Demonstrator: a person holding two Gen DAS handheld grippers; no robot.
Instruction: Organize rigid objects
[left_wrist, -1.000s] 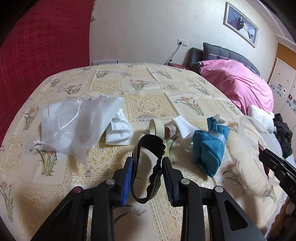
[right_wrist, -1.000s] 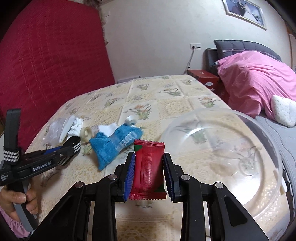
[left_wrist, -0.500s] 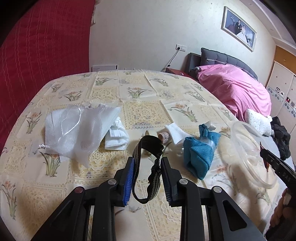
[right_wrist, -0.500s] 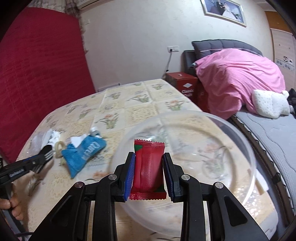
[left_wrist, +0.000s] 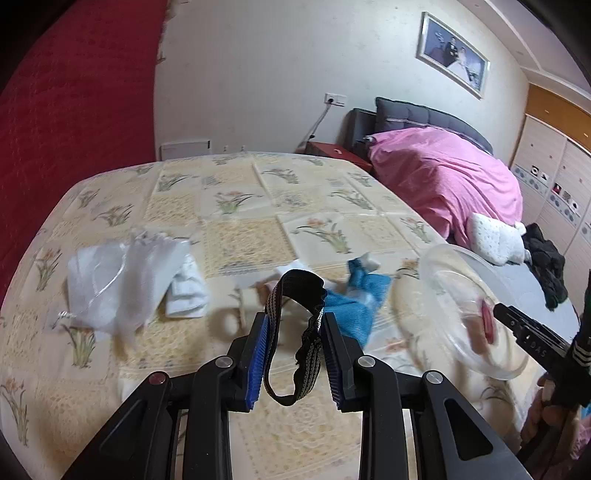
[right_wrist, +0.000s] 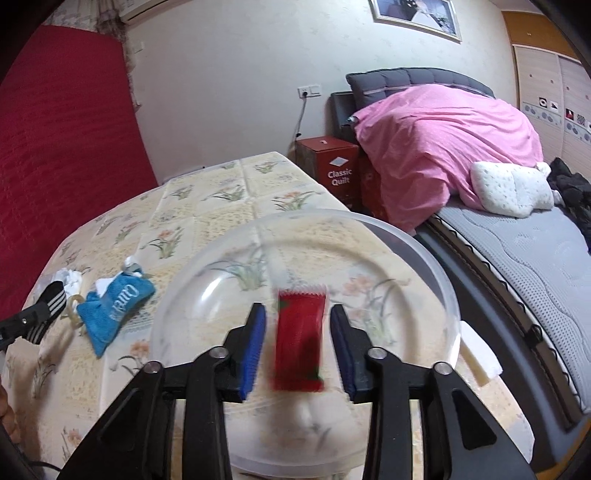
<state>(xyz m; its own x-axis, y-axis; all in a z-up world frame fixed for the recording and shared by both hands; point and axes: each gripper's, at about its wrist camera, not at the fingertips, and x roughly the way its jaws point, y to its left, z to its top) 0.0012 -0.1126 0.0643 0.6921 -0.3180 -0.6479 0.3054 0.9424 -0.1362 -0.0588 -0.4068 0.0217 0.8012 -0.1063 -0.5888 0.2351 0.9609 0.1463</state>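
My right gripper (right_wrist: 298, 345) is open above the clear plastic bowl (right_wrist: 424, 258). The red snack packet (right_wrist: 298, 350) is blurred between the parted jaws, free of the pads, over the bowl. In the left wrist view the bowl (left_wrist: 443, 317) stands at the table's right edge, with the packet (left_wrist: 487, 322) and the right gripper (left_wrist: 526, 334) at it. My left gripper (left_wrist: 294, 350) is shut on a black striped elastic band (left_wrist: 299, 291) and holds it above the table.
On the floral tablecloth (left_wrist: 236, 206) lie a white mesh bag (left_wrist: 118, 280), a white folded cloth (left_wrist: 186, 291), a tape roll (left_wrist: 240, 314) and a blue cloth (left_wrist: 354, 306). A bed with a pink quilt (right_wrist: 443, 140) stands right of the table.
My right gripper has moved over the bowl and opened, letting go of the red packet. My left gripper has lifted a little with the band still in it.
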